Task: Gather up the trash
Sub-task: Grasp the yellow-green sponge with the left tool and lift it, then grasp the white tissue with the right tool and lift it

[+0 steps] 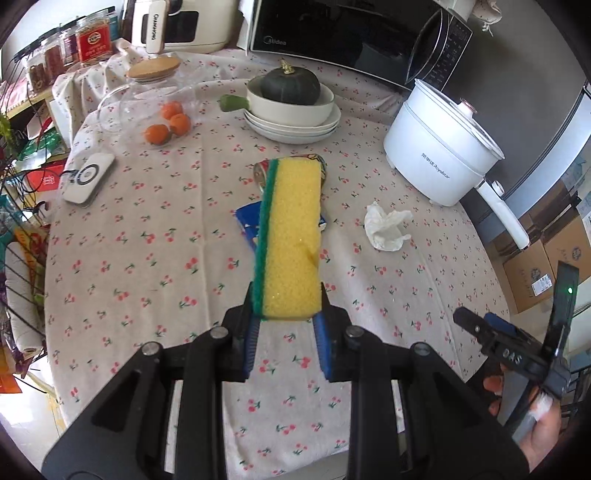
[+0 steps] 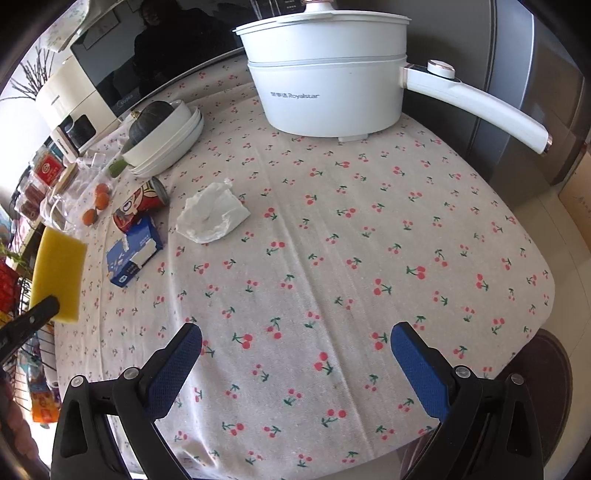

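My left gripper (image 1: 286,297) is shut on the near end of a yellow sponge (image 1: 291,229) with a green scouring side, held up above the cherry-print tablecloth (image 1: 147,258). The sponge (image 2: 59,273) also shows at the left edge of the right wrist view. Behind it lie a printed can (image 2: 142,205) on its side and a blue carton (image 2: 133,254); a crumpled white tissue (image 2: 212,216) lies to their right. My right gripper (image 2: 295,341) stands open over bare cloth, nothing between its blue pads (image 2: 417,365).
A white electric pot (image 2: 332,92) with a long handle stands at the back right. Stacked bowls holding a dark squash (image 1: 290,86), oranges (image 1: 173,123) under a glass jar, and a white device (image 1: 88,177) sit further back and left. A microwave (image 1: 351,33) is behind. Cardboard boxes (image 1: 532,266) stand beyond the table's right edge.
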`<action>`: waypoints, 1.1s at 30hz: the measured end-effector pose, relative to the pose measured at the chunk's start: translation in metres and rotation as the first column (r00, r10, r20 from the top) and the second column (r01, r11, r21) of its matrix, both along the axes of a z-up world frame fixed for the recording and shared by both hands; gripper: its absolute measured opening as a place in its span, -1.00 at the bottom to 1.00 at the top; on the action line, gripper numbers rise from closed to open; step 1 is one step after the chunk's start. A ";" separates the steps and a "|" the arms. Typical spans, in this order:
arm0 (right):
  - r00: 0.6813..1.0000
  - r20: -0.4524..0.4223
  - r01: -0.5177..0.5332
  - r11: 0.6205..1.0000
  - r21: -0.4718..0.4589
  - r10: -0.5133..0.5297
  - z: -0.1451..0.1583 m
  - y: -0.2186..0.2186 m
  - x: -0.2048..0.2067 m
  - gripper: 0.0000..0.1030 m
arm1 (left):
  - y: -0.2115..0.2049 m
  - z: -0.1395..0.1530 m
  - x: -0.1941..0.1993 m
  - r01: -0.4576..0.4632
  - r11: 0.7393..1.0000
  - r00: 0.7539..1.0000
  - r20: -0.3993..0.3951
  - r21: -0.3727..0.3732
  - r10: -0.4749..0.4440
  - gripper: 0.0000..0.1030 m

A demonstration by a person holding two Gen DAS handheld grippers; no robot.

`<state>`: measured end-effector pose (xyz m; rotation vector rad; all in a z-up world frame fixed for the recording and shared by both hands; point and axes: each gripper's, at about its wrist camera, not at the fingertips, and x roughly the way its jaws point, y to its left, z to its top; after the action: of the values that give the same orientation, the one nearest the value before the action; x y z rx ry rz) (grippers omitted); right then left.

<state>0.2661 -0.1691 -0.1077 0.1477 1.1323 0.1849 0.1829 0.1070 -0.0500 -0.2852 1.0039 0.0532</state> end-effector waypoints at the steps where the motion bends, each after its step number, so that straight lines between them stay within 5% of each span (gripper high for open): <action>1: 1.000 0.016 -0.011 1.000 0.000 0.011 0.000 0.007 0.002 1.00 | 0.003 -0.001 -0.003 -0.006 1.000 1.000 -0.006 0.000 0.006 -0.45; 9: 1.000 0.020 0.000 0.999 0.039 -0.001 -0.038 0.052 0.036 1.00 | 0.022 -0.007 -0.017 -0.007 0.999 1.000 -0.022 -0.053 0.005 -0.45; 17: 0.994 0.106 -0.004 0.989 -0.151 0.020 -0.060 0.101 0.060 1.00 | 0.048 -0.008 -0.022 -0.048 0.994 0.998 -0.035 -0.103 0.044 -0.44; 23: 0.992 0.111 0.071 0.990 -0.120 -0.058 -0.060 0.110 0.083 1.00 | 0.054 -0.009 -0.025 -0.058 0.993 0.998 -0.037 -0.098 0.055 -0.44; 26: 0.990 0.121 0.085 0.986 -0.143 -0.067 -0.057 0.112 0.090 0.66 | 0.052 -0.008 -0.025 -0.051 0.996 0.998 -0.030 -0.078 0.049 -0.44; 31: 0.995 0.097 -0.004 0.992 -0.128 0.017 -0.049 0.117 0.092 -0.63 | 0.048 -0.009 -0.024 -0.040 0.996 0.999 -0.032 -0.074 0.038 -0.44; 33: 0.996 0.073 -0.033 0.990 -0.139 0.044 -0.047 0.117 0.089 -0.79 | 0.043 -0.008 -0.025 -0.031 0.997 0.999 -0.032 -0.065 0.028 -0.44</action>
<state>0.3547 -0.0518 -0.1544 -0.0037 1.0693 0.1451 0.1580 0.1500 -0.0584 -0.3602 1.0340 0.0517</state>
